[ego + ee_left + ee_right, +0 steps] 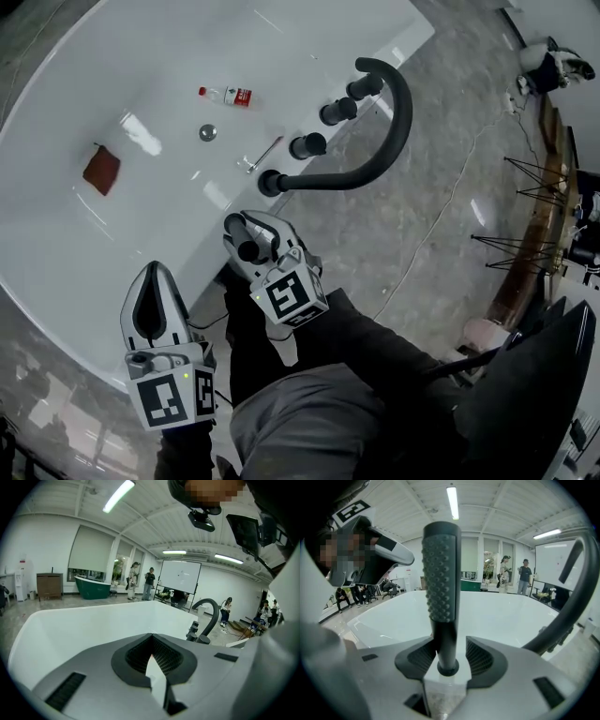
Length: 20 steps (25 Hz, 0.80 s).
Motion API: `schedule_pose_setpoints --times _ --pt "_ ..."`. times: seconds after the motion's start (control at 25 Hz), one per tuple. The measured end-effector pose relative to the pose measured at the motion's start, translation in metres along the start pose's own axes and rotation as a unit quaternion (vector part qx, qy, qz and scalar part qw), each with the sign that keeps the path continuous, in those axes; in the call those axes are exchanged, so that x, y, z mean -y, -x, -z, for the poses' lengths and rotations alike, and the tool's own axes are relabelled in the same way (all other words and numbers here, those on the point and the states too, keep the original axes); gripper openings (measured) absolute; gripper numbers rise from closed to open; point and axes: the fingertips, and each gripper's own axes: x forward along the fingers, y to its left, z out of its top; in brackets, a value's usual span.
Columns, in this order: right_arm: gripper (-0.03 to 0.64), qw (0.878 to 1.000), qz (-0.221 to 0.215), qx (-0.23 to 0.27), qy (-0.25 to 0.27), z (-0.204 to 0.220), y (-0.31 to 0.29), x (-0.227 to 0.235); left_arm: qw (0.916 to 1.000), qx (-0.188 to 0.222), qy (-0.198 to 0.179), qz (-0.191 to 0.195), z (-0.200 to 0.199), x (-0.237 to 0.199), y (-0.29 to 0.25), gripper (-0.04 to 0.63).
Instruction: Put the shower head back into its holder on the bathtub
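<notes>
A: What's the big picture here?

B: A white bathtub (66,244) fills most of the head view, and a black curved spout (398,131) arcs over its rim. Three dark round fittings (307,145) sit in a row along that rim beside the spout's base. I can't tell which of them is the holder.

A: And the grippers?

B: The right gripper (253,234) is clamped on the shower head (248,250), a black wand with a dotted grip. Its long axis runs out along the jaws, pointing away from the person and over the tub. The left gripper (155,274) hangs lower over the near rim. Its jaws are pressed together with nothing between them.

A: Which way to the holder?

B: The fittings lie ahead of the right gripper and a little to its right, and they are well apart from the left one. The right hand is the nearer. My guess is the wand has to be turned end-down over the rim.

A: Any writing?

B: There's a small bottle (230,95) with a red label in the tub, but the print is too small to read. The cubes (293,297) carry only square markers. A reddish cloth (101,170) and the drain (207,132) have no marks.
</notes>
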Motion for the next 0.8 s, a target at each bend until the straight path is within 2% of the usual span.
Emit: schedule_pose_setpoints --times 0.24,0.36,0.52,0.8 --pt "0.184 1.000 -0.009 0.004 -0.003 0.000 0.000 0.000 1.0000 -0.003 -0.004 0.001 -0.001 0.005 -0.003 0.003" --pt "0.184 1.000 -0.016 0.027 -0.001 -0.004 0.000 0.001 0.9999 -0.005 -0.009 -0.002 -0.003 0.007 -0.003 0.003" --pt "0.183 1.000 -0.014 -0.005 -0.001 0.007 0.008 0.004 1.0000 -0.003 -0.003 0.003 0.002 0.011 -0.001 0.003" --pt "0.183 1.000 -0.005 -0.001 0.005 0.001 0.001 -0.007 1.0000 -0.003 -0.001 0.006 0.007 -0.002 0.005 0.003"
